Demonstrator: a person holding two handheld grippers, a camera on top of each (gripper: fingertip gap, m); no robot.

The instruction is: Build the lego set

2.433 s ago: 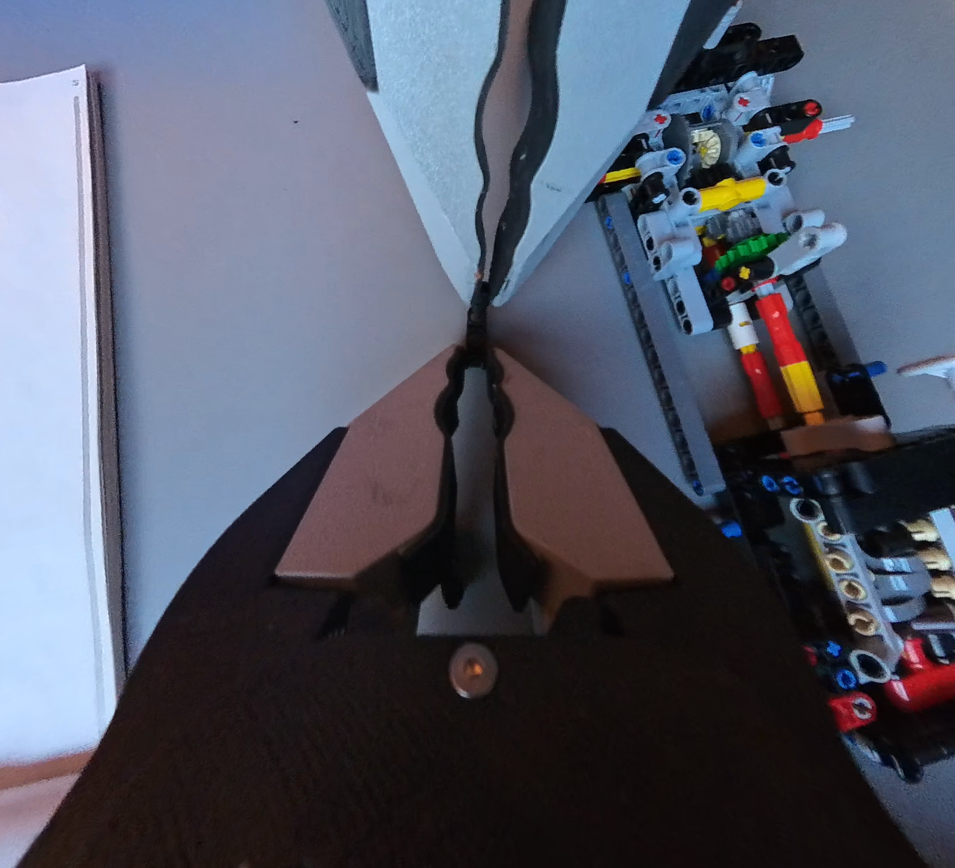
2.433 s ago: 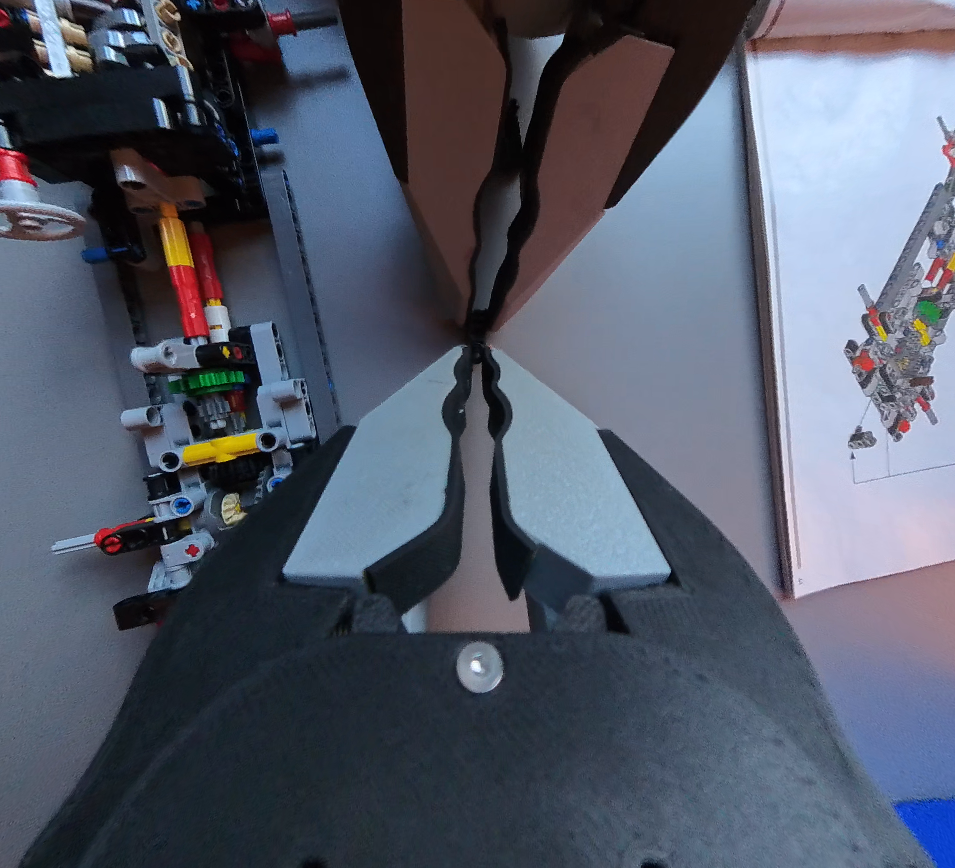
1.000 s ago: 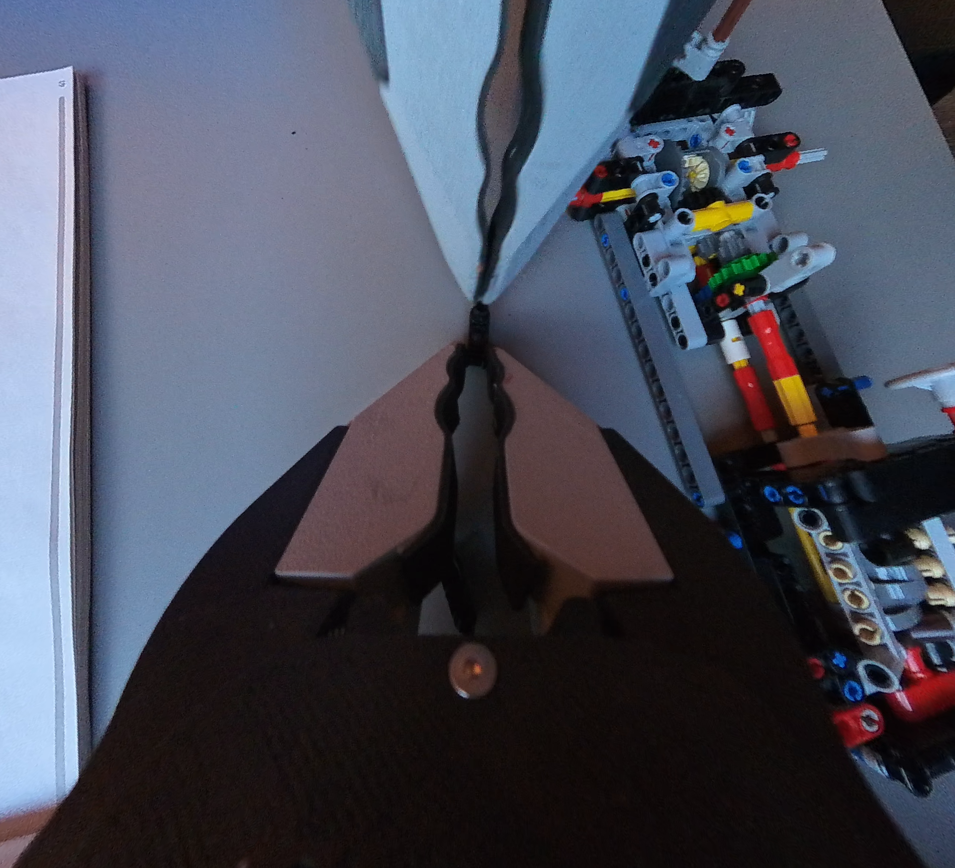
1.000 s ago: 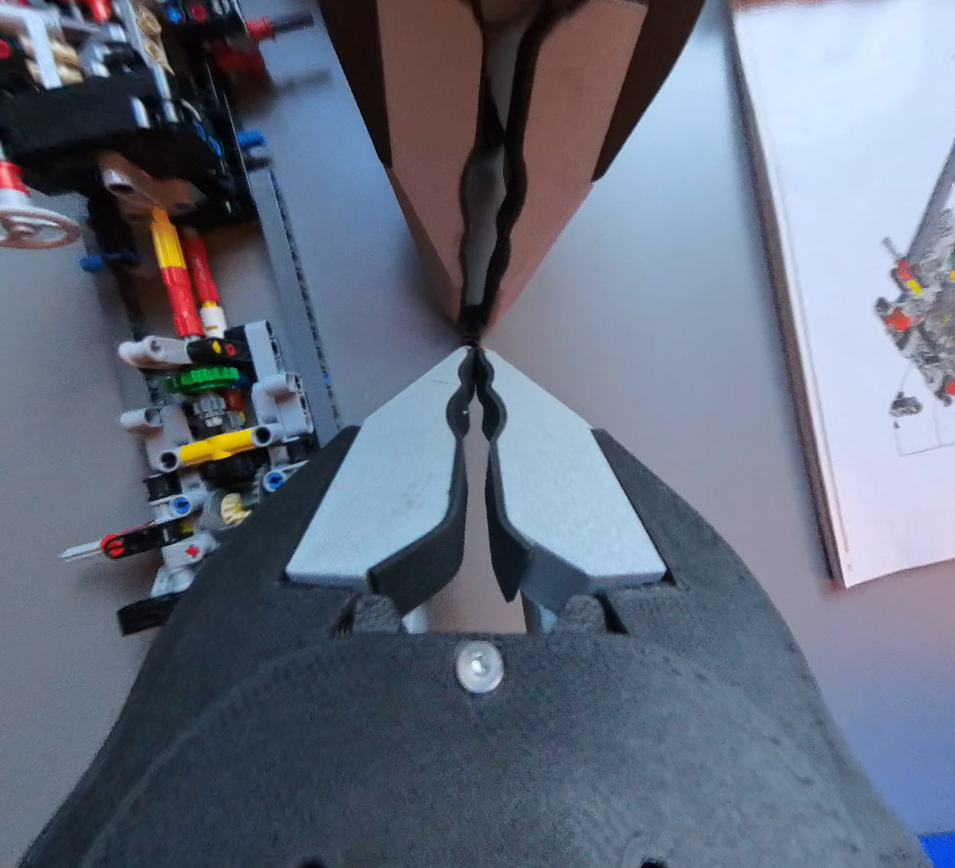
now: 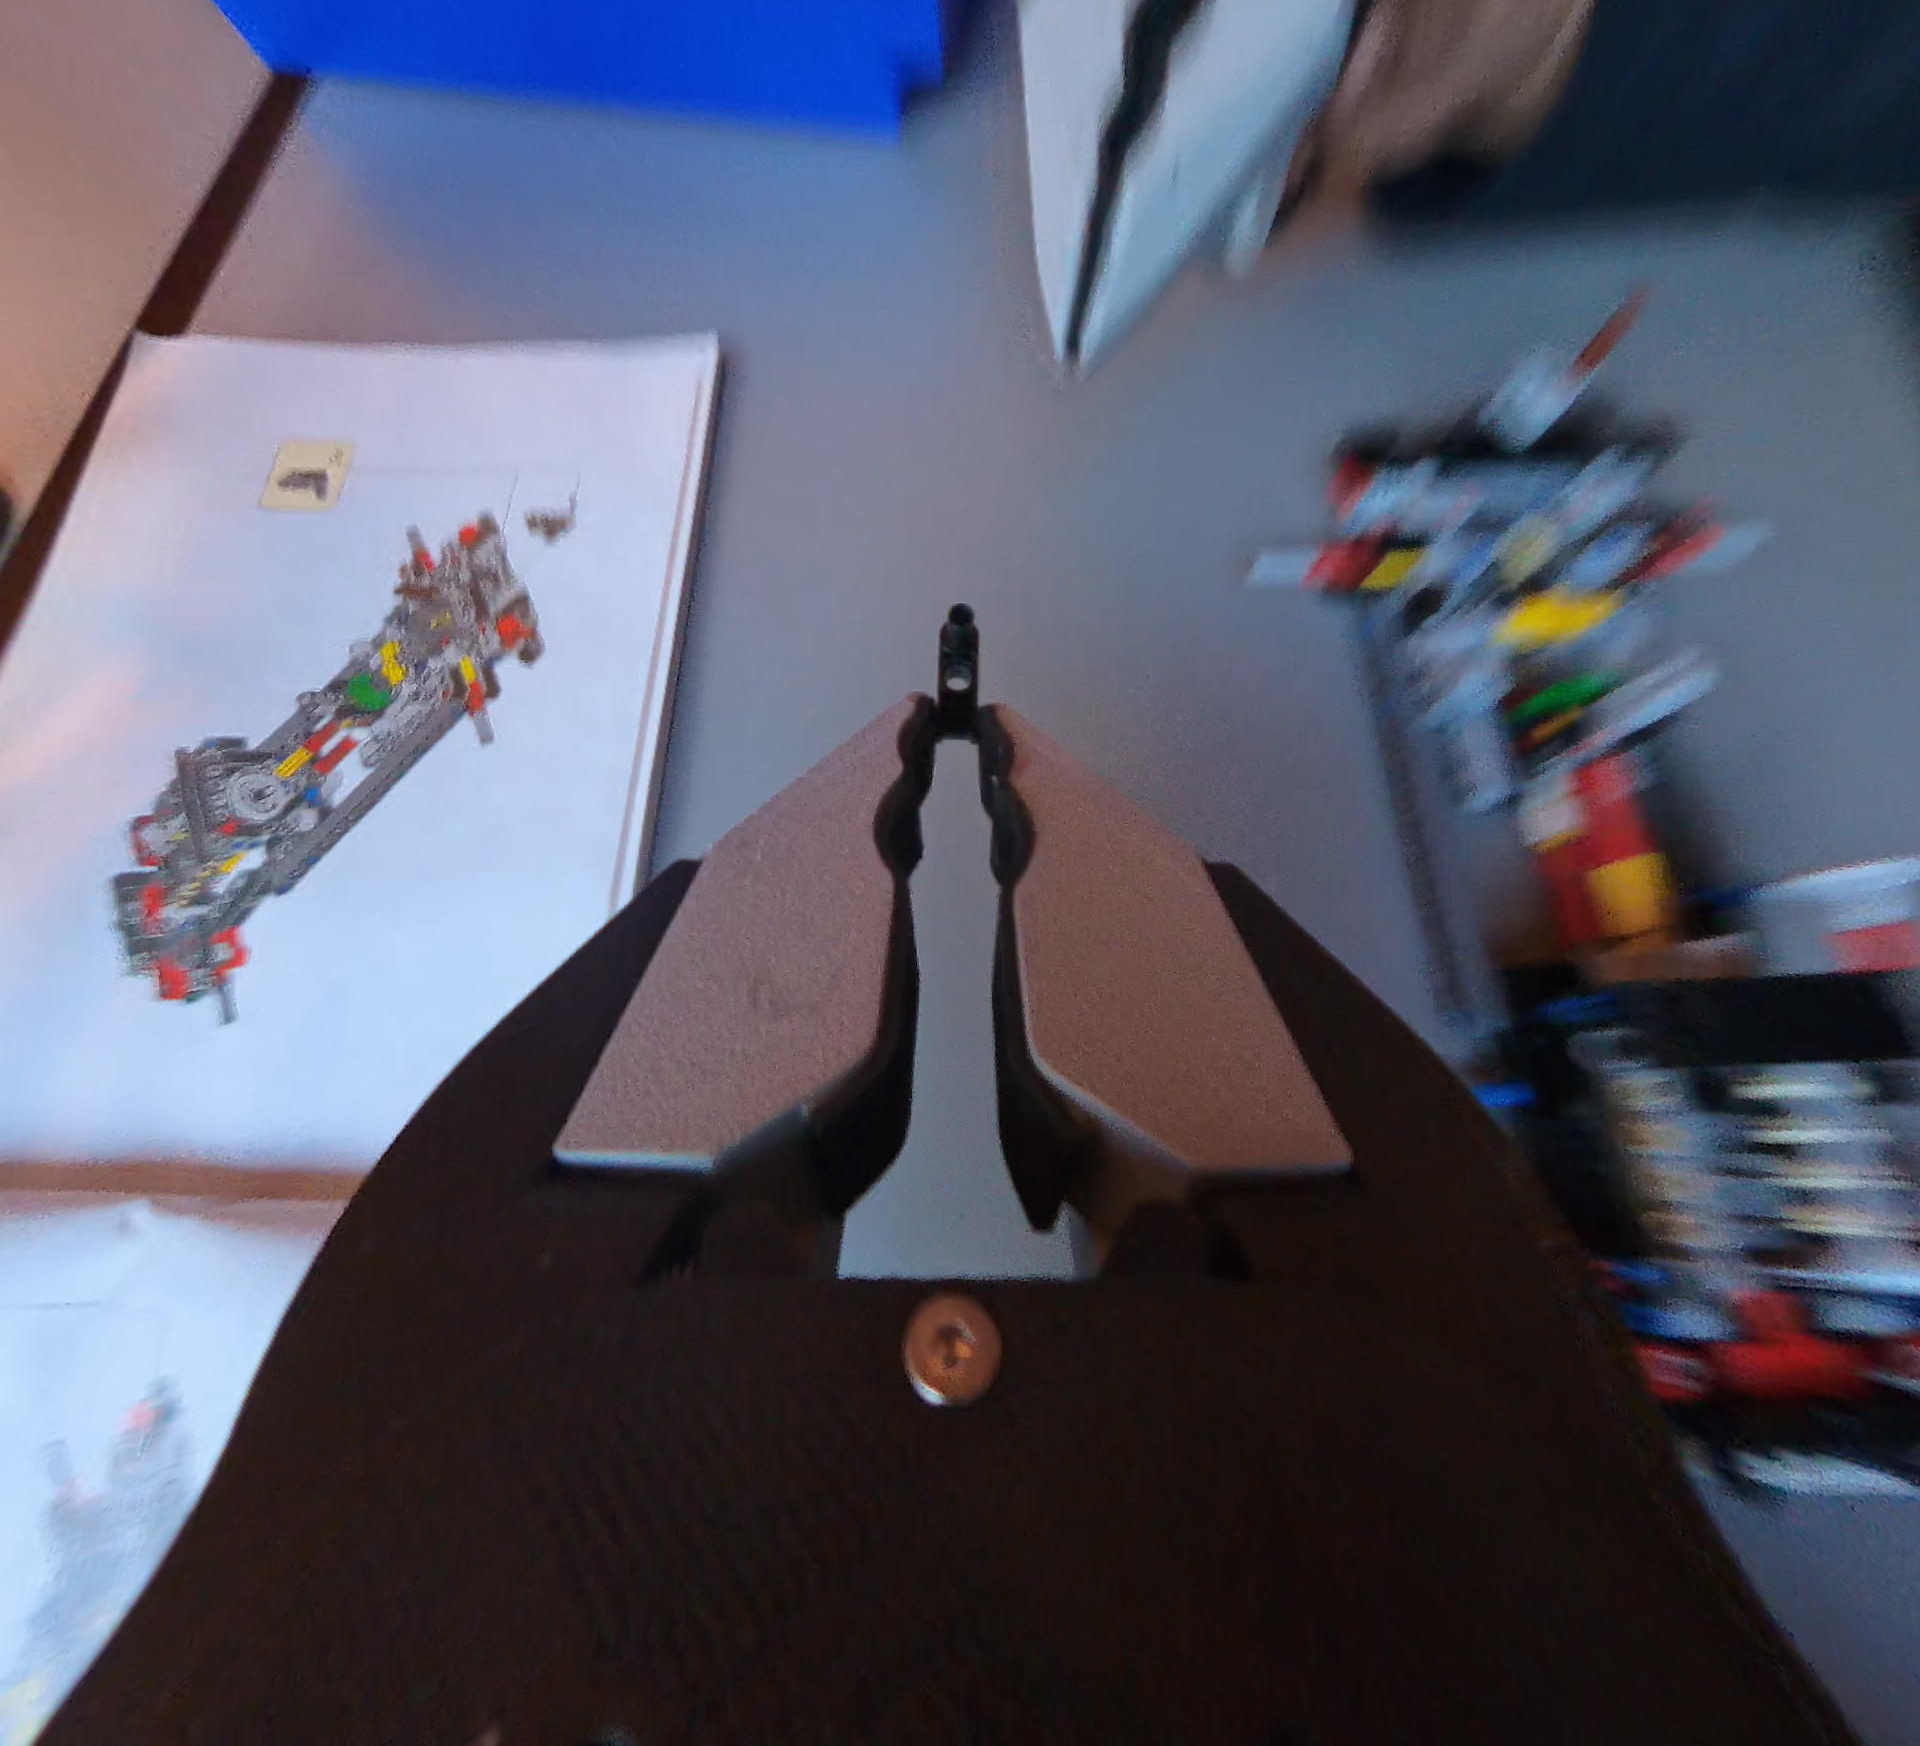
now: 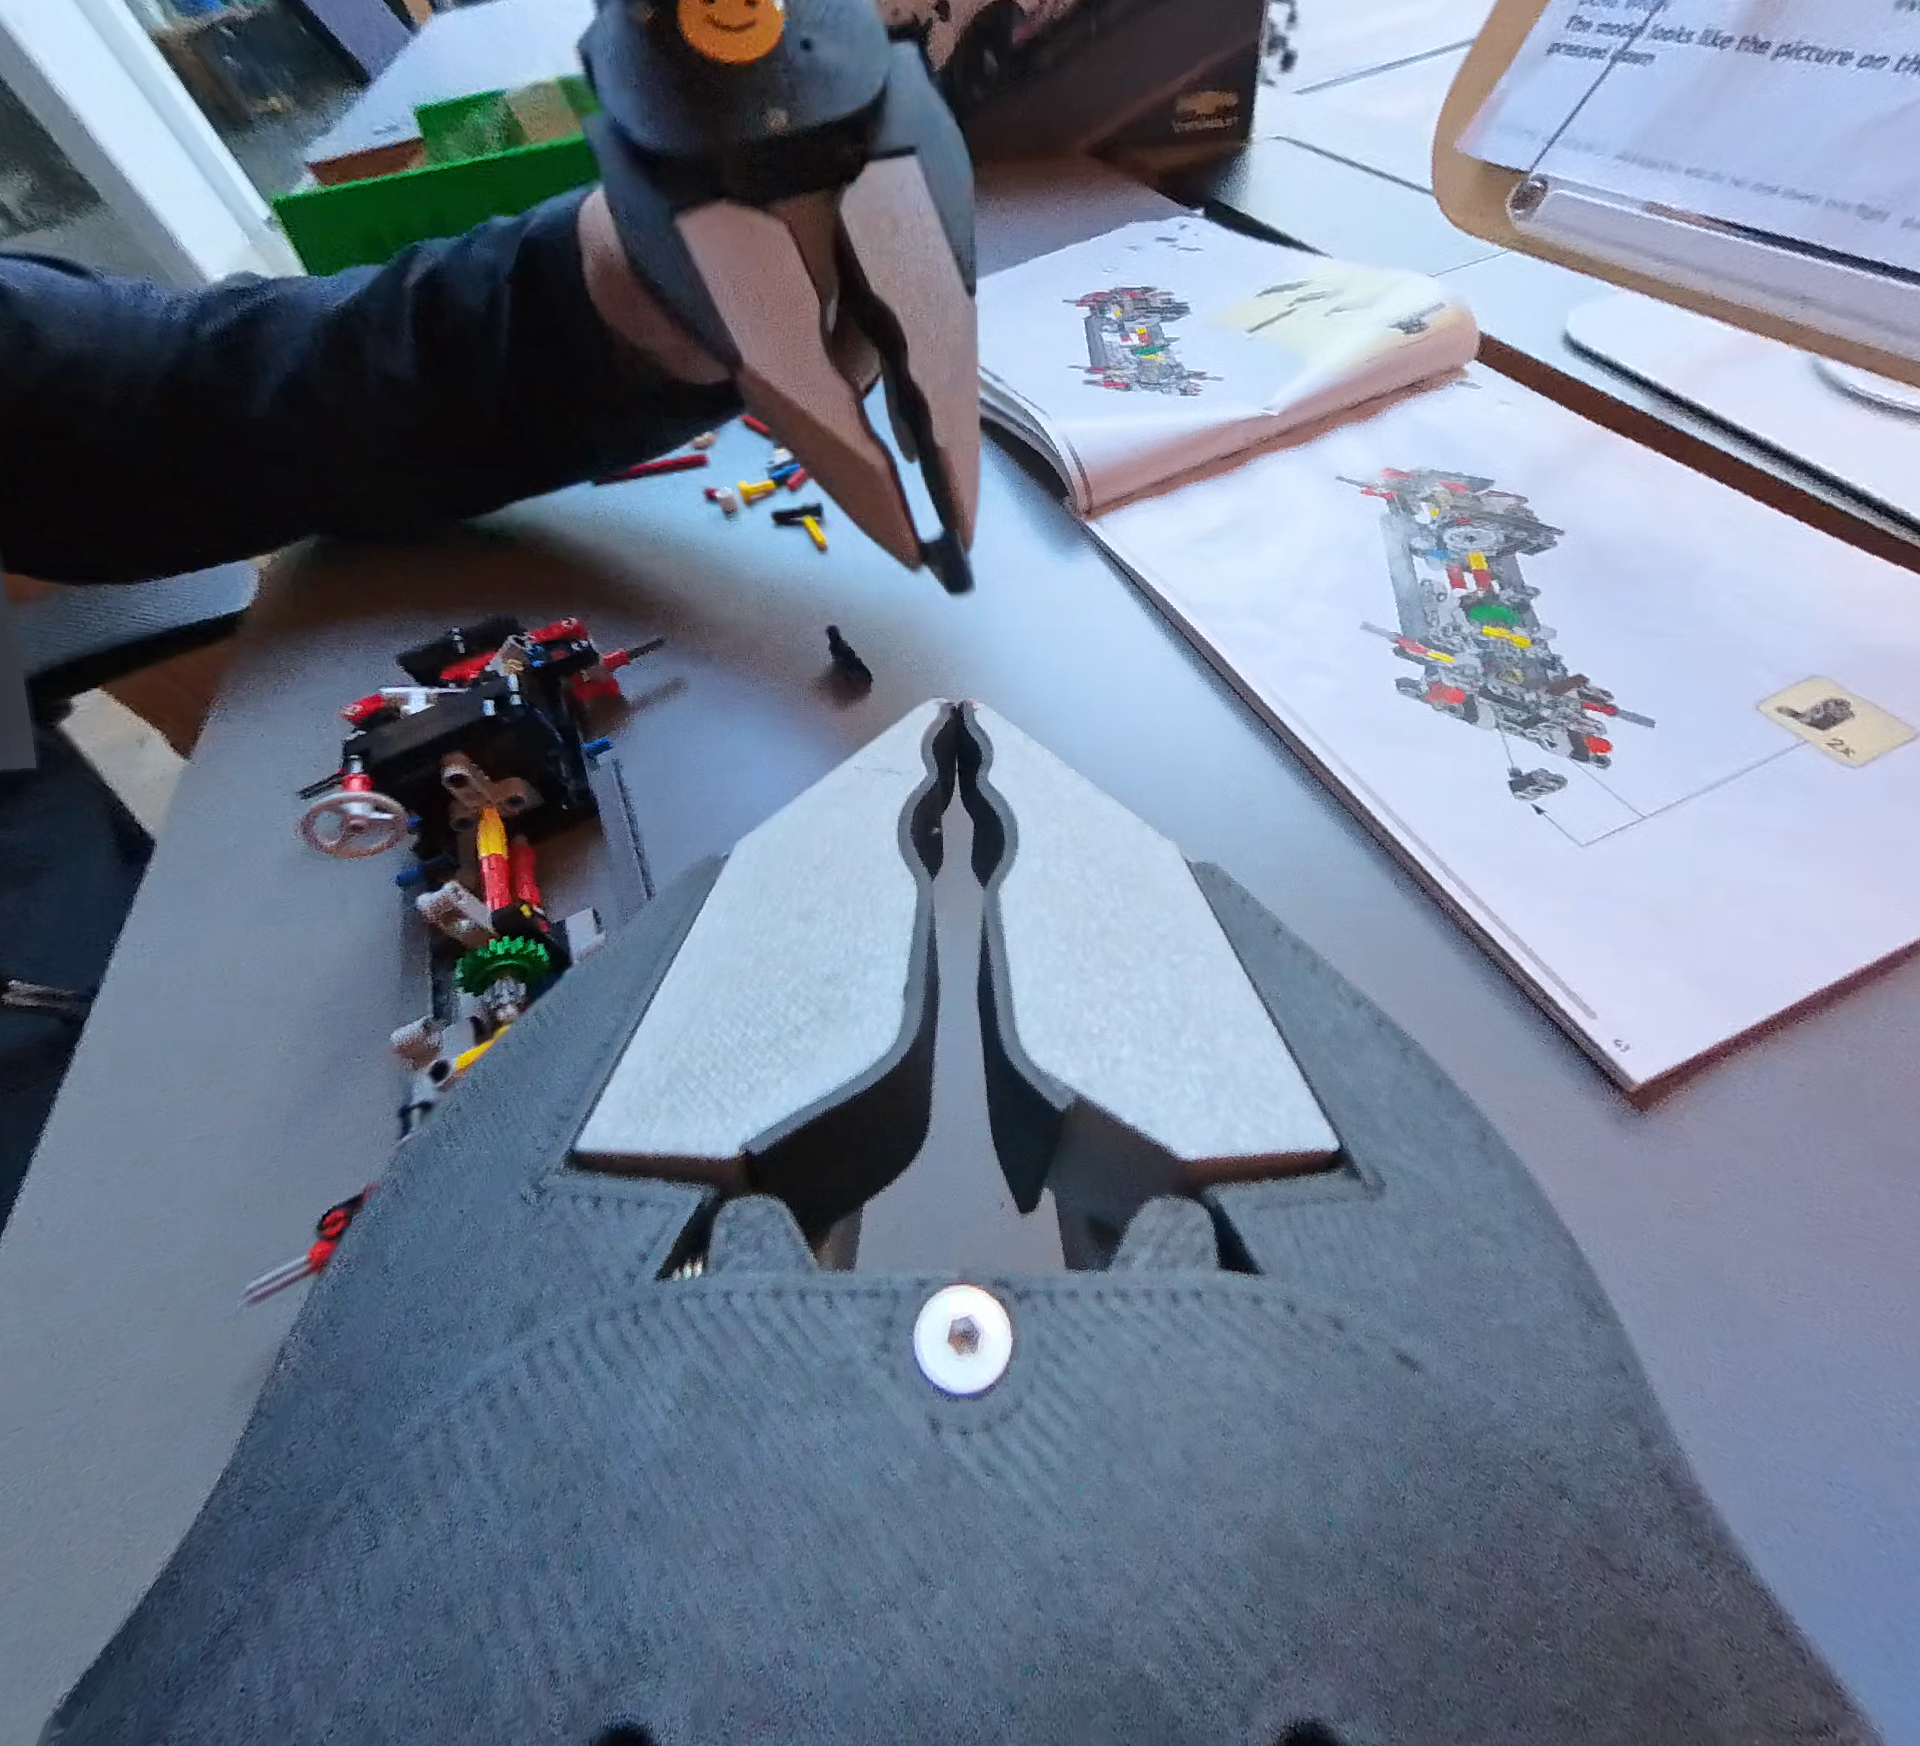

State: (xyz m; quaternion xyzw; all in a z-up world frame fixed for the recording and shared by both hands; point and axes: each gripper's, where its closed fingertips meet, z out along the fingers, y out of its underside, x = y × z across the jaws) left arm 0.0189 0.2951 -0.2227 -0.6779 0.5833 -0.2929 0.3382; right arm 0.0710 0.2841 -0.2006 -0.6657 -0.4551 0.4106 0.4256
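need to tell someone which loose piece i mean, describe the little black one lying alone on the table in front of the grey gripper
Start at the grey table, between the half-built brick model and the open instruction booklet. The small black connector piece lies just beyond the right gripper, whose tips are shut. It lies alone, unlike the coloured pins scattered farther back.

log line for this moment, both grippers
left gripper: shut on small black connector | right gripper: shut, empty | loose black pin on table

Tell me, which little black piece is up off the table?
The small black piece pinched in the left gripper's jaws; the other black piece lies on the grey table.
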